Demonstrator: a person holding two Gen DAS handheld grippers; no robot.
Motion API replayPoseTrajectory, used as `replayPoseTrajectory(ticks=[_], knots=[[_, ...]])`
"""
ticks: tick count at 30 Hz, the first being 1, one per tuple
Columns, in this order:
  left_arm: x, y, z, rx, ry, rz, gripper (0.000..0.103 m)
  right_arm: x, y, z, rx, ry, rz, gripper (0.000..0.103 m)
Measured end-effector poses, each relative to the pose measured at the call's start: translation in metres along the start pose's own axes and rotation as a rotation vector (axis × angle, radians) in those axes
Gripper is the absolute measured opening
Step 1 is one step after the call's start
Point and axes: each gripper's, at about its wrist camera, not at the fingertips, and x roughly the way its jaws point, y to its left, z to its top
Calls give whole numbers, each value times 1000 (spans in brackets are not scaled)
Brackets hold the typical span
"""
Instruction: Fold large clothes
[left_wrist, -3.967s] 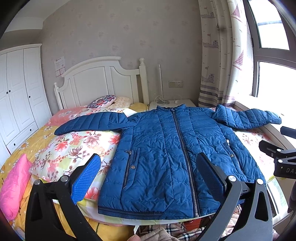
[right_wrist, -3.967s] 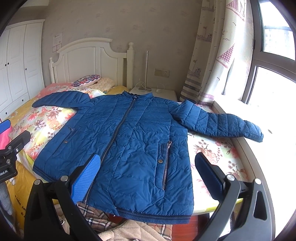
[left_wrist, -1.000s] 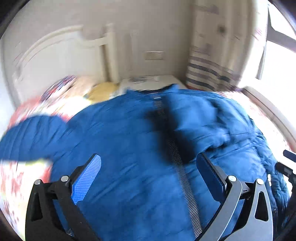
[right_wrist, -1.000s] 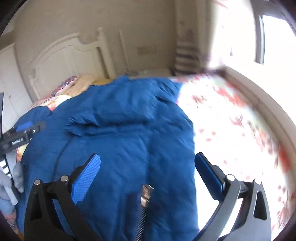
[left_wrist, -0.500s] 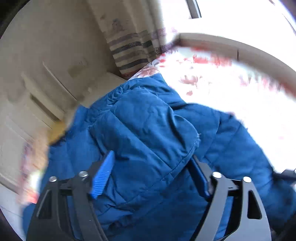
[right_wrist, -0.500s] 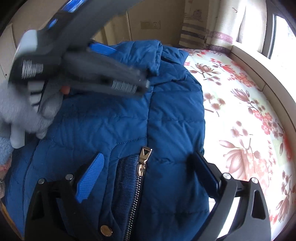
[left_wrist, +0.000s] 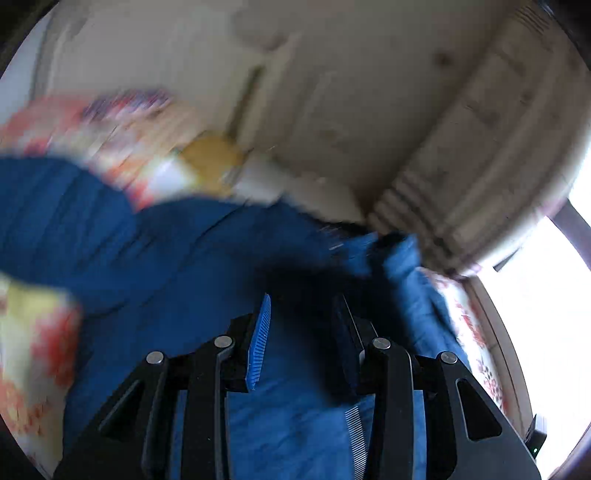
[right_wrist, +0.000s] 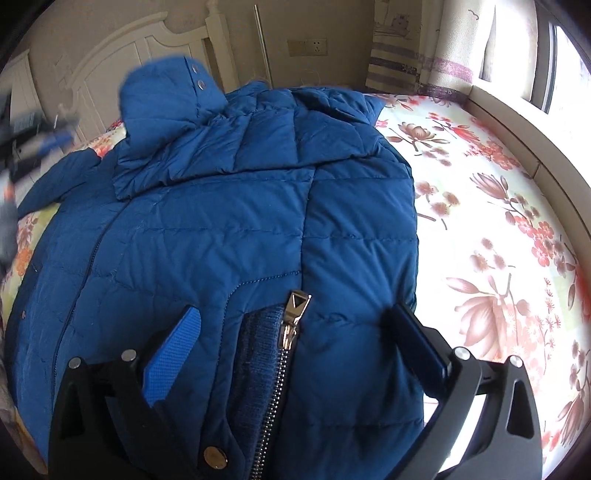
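On my left wrist view everything is smeared by motion. My left claw (left_wrist: 301, 332) has just been closing, its blue-padded fingers (left_wrist: 260, 334) now stand near each other with a narrow gap, and dark blue cloth shows in that gap; through the blur I cannot tell whether the pads are pinching it. The quilted dark blue zip-up jacket (left_wrist: 155, 251) fills the space ahead of and to the left of that claw, lying on the floral-print bedspread (left_wrist: 33, 332), which shows off to the claw's far left.

On my right wrist view the picture is sharp. My right claw (right_wrist: 299, 332) is spread wide, one finger on each side of the jacket's hem, with the silver zip pull (right_wrist: 295, 314) sitting between the fingers; the pads are not pressing on the cloth. One sleeve lies folded across the jacket's chest ahead of the claw. To the claw's right the bedspread lies bare, up to the pale window ledge (right_wrist: 517, 122).
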Motion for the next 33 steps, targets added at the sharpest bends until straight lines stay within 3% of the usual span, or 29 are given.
replayPoseTrajectory(ticks=[3, 5, 6, 9, 13, 14, 15, 17, 18, 19, 22, 24, 26, 29, 31, 33], knots=[[6, 46, -17, -153, 62, -48, 38, 0, 0, 0, -1, 2, -3, 101], [17, 45, -21, -190, 102, -157, 38, 1, 1, 1, -6, 6, -11, 101], [26, 31, -19, -179, 128, -249, 42, 1, 1, 1, -9, 8, -16, 101], [47, -6, -14, -154, 186, -402, 98, 1, 1, 1, -14, 10, -25, 101], [76, -49, 8, -195, 171, -497, 98, 1, 2, 1, -12, 8, -22, 101], [86, -62, 12, -181, 174, -469, 98, 1, 2, 1, -12, 8, -22, 101], [95, -73, 16, -148, 175, -400, 95, 2, 2, 1, -13, 8, -22, 101], [115, -82, 18, -140, 182, -355, 62, 2, 2, 1, -13, 8, -23, 101], [117, -82, 18, -136, 184, -319, 37, 2, 2, 1, -12, 7, -22, 101], [115, -79, 20, -134, 166, -301, 26, 1, 2, 1, -11, 6, -22, 101], [71, -55, 22, -123, 45, -306, 23, -6, 1, 4, -5, -2, -6, 95], [33, -37, 20, -100, -33, -301, 23, -25, -4, 15, 19, -58, 59, 87], [10, -20, 19, -84, -69, -283, 23, -41, -7, 32, 17, -124, 56, 87], [-19, 11, 15, -96, -87, -239, 23, -45, -7, 64, -29, -198, 2, 82], [-28, 38, 5, -135, -83, -181, 23, -27, -13, 85, 12, -172, 20, 65], [-34, 57, -5, -180, -66, -151, 23, -8, -15, 99, 55, -128, 51, 57]])
